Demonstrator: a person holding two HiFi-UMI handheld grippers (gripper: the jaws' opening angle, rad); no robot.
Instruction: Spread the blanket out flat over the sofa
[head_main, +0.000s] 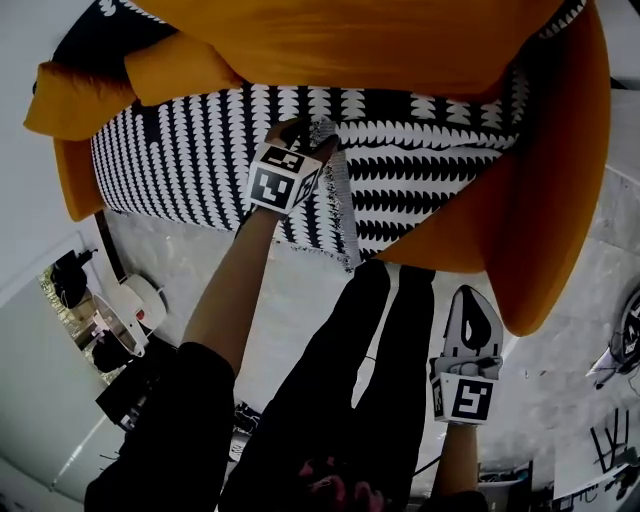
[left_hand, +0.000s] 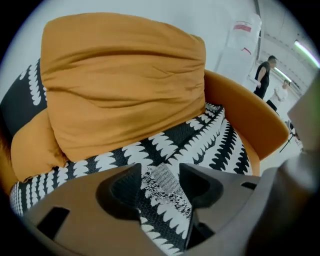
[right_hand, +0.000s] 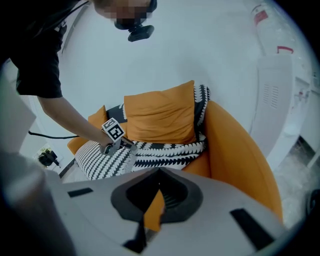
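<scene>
A black-and-white patterned blanket (head_main: 420, 170) lies over the seat of an orange sofa (head_main: 560, 200) and runs up behind a big orange cushion (head_main: 350, 40). My left gripper (head_main: 305, 135) is down on the blanket near its front middle, where a strip hangs over the seat edge. In the left gripper view its jaws (left_hand: 160, 172) stand open, with a raised fold of the blanket (left_hand: 165, 185) between them and the pads clear of it. My right gripper (head_main: 470, 300) hangs off the sofa, beside its right arm, shut and empty.
A smaller orange cushion (head_main: 75, 95) leans at the sofa's left end. The person's legs (head_main: 370, 350) stand just before the seat. Cables and small devices (head_main: 120, 320) lie on the floor at left. Two people (left_hand: 264, 75) stand far behind the sofa.
</scene>
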